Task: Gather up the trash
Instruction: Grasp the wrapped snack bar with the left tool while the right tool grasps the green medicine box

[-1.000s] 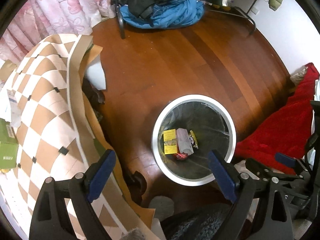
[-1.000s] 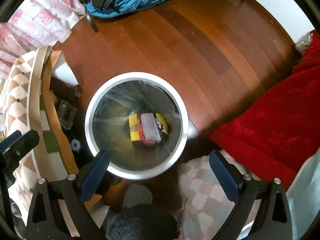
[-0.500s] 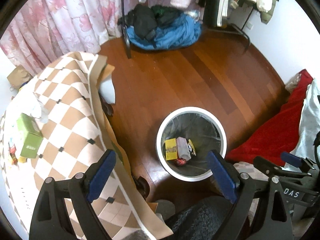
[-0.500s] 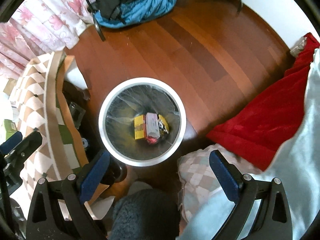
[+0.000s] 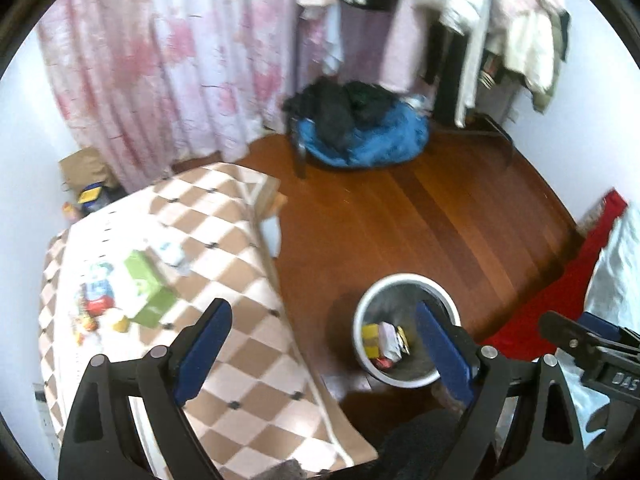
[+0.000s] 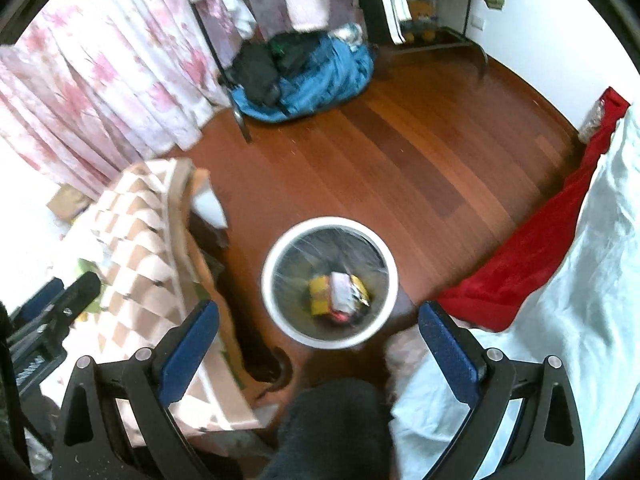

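A round white-rimmed trash bin (image 5: pixel 400 284) (image 6: pixel 276 252) stands on the wooden floor and holds a yellow packet (image 5: pixel 370 334) (image 6: pixel 318 292) and other wrappers. A checkered table (image 5: pixel 240 344) carries a green box (image 5: pixel 148 290), crumpled white paper (image 5: pixel 172 250) and colourful wrappers (image 5: pixel 94 300). My left gripper (image 5: pixel 320 344) is open and empty, high above the table edge and the bin. My right gripper (image 6: pixel 320 344) is open and empty, high above the bin.
A blue and black pile of clothes (image 5: pixel 356 132) (image 6: pixel 296 68) lies by the pink floral curtain (image 5: pixel 168 64). A red blanket (image 6: pixel 532 248) and white bedding (image 6: pixel 580 300) lie at the right. Hanging clothes (image 5: pixel 480 28) fill the back.
Both grippers have risen well away from the bin, which looks smaller now. The left view now takes in the table top with its green box and wrappers. Both stay open.
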A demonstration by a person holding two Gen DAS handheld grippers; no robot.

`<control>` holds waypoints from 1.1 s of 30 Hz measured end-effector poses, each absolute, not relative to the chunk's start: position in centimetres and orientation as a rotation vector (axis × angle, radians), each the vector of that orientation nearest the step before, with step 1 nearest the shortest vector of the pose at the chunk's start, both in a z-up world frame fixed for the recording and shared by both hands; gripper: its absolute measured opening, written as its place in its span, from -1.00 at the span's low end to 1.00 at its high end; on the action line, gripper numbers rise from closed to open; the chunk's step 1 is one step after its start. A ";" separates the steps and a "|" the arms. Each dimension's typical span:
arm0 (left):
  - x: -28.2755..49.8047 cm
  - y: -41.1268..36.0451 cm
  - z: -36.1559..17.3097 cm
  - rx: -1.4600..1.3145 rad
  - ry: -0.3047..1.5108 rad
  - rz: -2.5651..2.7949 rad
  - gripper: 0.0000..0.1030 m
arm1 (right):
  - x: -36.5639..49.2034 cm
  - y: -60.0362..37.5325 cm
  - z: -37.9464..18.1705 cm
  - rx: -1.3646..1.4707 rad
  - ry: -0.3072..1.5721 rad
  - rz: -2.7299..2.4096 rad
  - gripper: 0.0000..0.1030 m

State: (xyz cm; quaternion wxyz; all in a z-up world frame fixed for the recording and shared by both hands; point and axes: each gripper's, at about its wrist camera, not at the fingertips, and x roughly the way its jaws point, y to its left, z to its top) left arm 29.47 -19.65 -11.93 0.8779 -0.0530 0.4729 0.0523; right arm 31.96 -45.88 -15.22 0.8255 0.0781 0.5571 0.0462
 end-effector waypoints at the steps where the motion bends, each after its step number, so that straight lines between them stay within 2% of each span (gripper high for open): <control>1: 29.1 -18.6 -11.6 -0.121 0.979 0.126 0.82 | 31.9 -45.2 -14.3 0.170 1.169 0.115 0.96; 6: 26.8 -11.5 -11.2 -0.156 0.952 0.269 0.82 | 31.5 -39.8 -11.0 0.161 1.123 0.227 0.96; 10: 24.2 -3.7 -13.4 -0.185 0.982 0.431 0.82 | 31.4 -32.5 -10.7 0.106 1.130 0.360 0.96; 18: 18.8 13.2 -22.0 -0.374 1.133 0.733 0.82 | 31.6 -11.9 -17.6 -0.104 1.259 0.624 0.96; 25: 18.2 19.6 -26.5 -0.555 1.188 0.724 0.82 | 34.1 3.0 -25.1 -0.376 1.337 0.636 0.96; 29: 19.7 21.0 -28.2 -0.683 1.198 0.653 0.82 | 35.1 6.5 -28.6 -0.497 1.377 0.610 0.95; 31: 20.8 21.5 -28.9 -0.739 1.199 0.619 0.81 | 35.4 6.8 -29.4 -0.481 1.404 0.603 0.88; 32: 21.3 21.7 -29.4 -0.761 1.205 0.601 0.79 | 35.6 6.6 -29.4 -0.469 1.403 0.586 0.68; 33: 21.9 21.8 -29.8 -0.771 1.212 0.592 0.79 | 35.8 6.1 -29.1 -0.453 1.393 0.567 0.66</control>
